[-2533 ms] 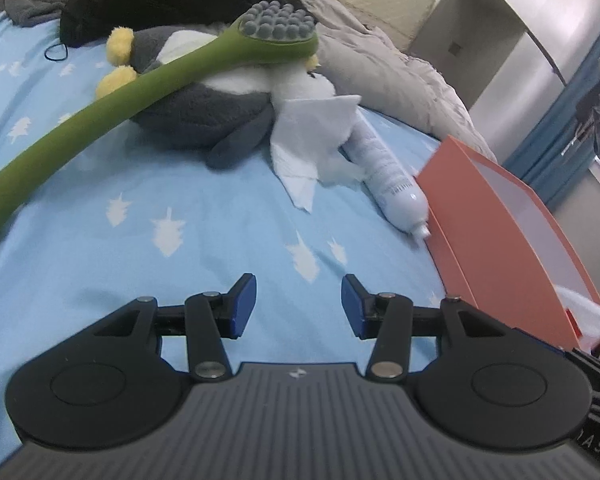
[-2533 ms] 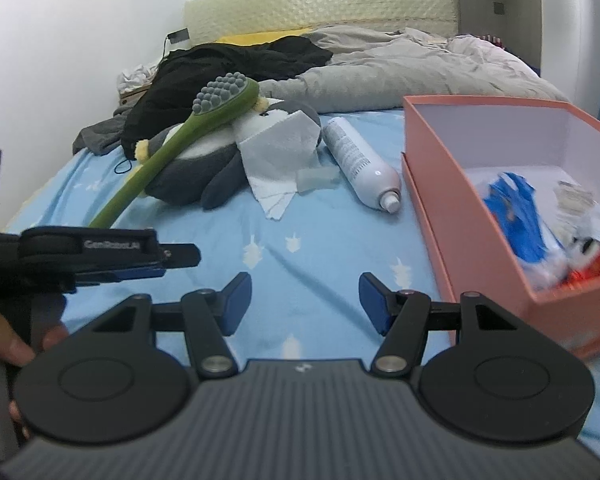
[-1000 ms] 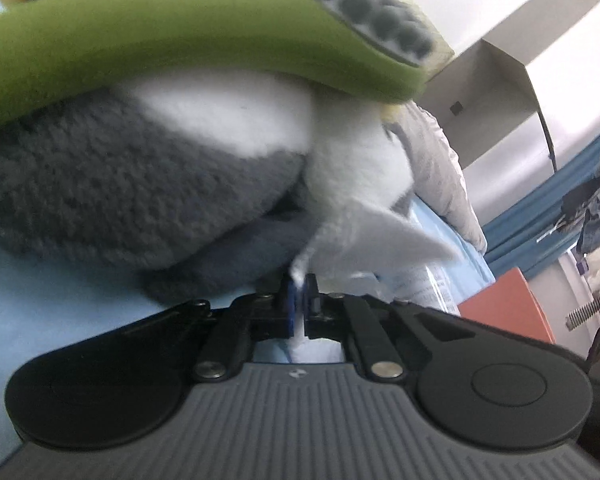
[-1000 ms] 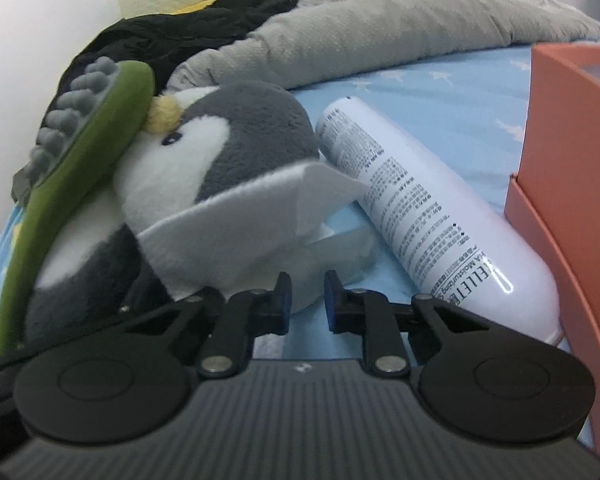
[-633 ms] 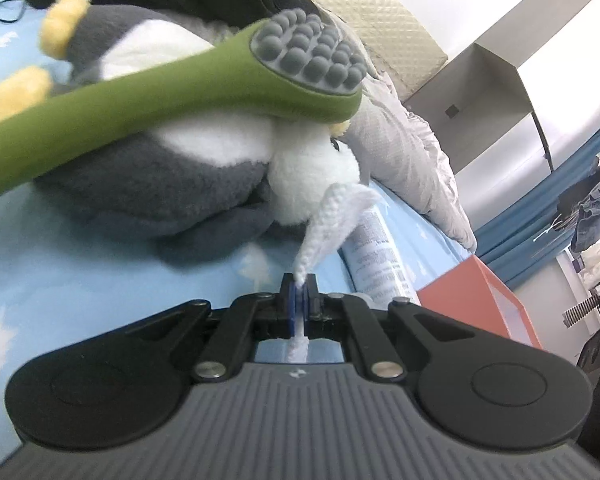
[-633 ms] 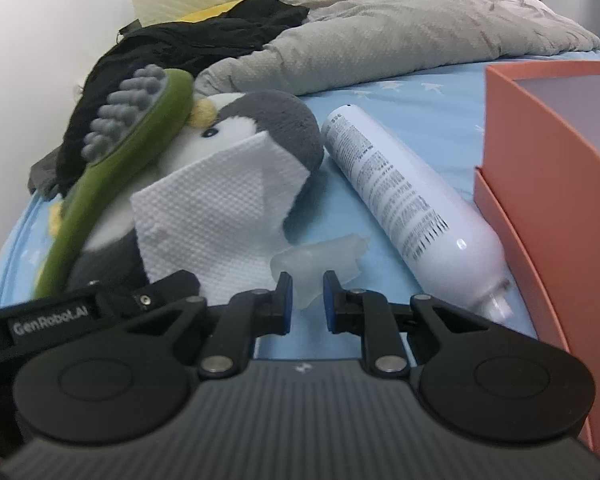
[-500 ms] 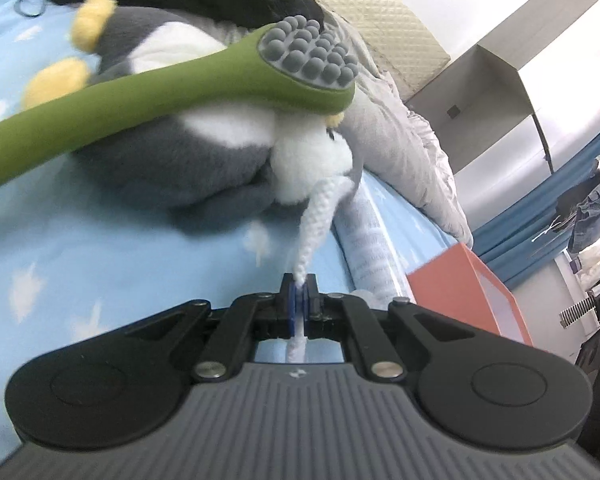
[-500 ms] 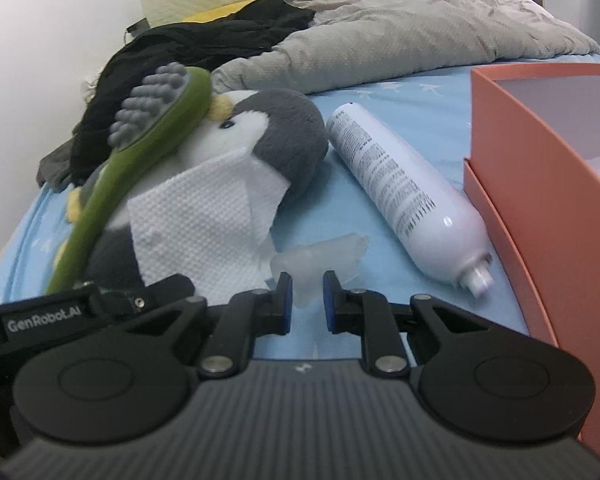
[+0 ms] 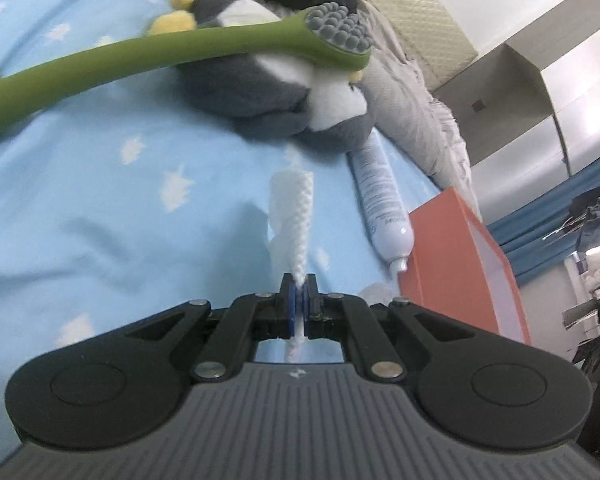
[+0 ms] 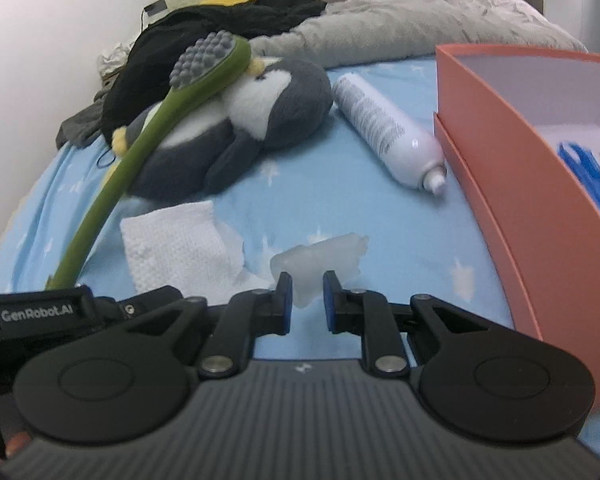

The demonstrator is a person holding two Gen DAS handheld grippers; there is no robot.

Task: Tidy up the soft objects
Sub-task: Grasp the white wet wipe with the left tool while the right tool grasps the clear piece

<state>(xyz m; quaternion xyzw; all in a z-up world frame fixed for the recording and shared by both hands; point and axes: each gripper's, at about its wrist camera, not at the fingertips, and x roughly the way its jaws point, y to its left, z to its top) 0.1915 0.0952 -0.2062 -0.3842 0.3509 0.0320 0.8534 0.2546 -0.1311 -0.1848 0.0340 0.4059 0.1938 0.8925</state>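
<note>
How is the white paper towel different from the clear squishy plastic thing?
The paper towel is opaque white with a bumpy weave; the clear plastic piece is see-through and smooth. The towel looks bigger and flatter, the plastic smaller and crumpled. The left gripper pinches the towel; the right gripper grips the plastic. Both are soft and floppy.

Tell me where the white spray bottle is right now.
In the right wrist view, the white spray bottle lies on the blue sheet between the penguin plush and orange box.

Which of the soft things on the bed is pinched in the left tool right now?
The white paper towel, clamped at one edge by the left tool. The plush penguin lies free farther back, and the clear plastic wrapper sits at the right tool.
</note>
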